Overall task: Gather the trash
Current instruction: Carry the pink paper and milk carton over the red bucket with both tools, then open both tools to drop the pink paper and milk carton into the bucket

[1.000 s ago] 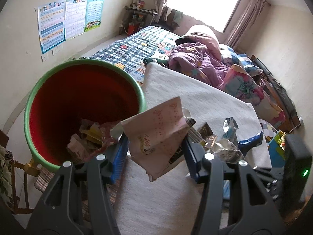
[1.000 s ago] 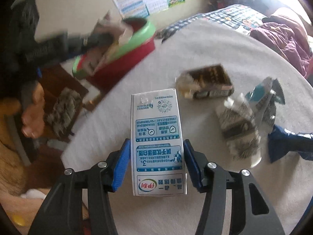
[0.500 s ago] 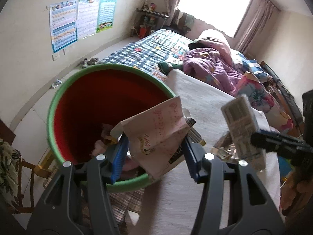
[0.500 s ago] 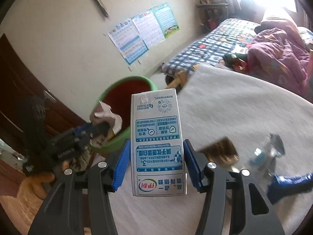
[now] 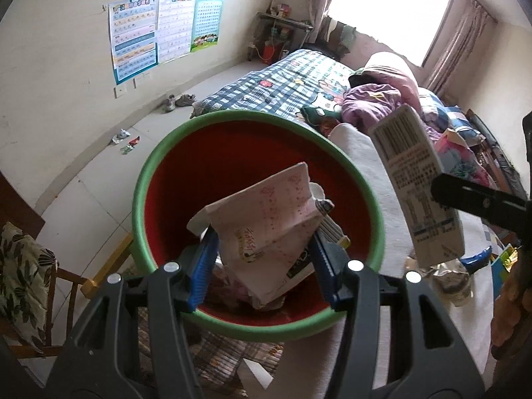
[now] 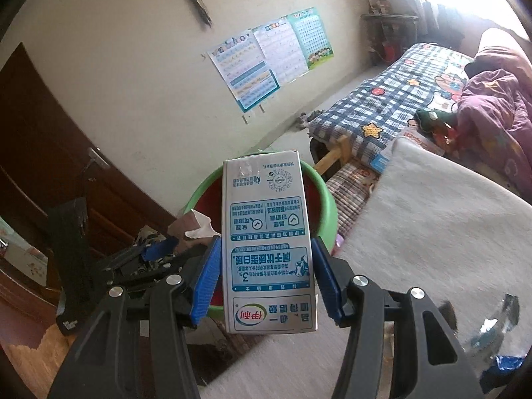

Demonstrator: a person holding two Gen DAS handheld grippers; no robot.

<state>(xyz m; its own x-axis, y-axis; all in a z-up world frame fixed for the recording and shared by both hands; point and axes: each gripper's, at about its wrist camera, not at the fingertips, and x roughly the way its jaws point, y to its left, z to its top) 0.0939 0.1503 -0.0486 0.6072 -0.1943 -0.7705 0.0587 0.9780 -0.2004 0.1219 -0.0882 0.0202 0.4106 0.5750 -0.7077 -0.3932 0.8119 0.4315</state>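
The left gripper (image 5: 266, 266) clamps a crumpled pink wrapper (image 5: 266, 229) right over the open bin (image 5: 146, 179). The right gripper (image 6: 266, 276) clamps a milk carton (image 6: 266, 232), the bin just beyond it. Neither is dropped yet; scraps (image 6: 498, 326) remain on the tabletop (image 6: 432, 232).
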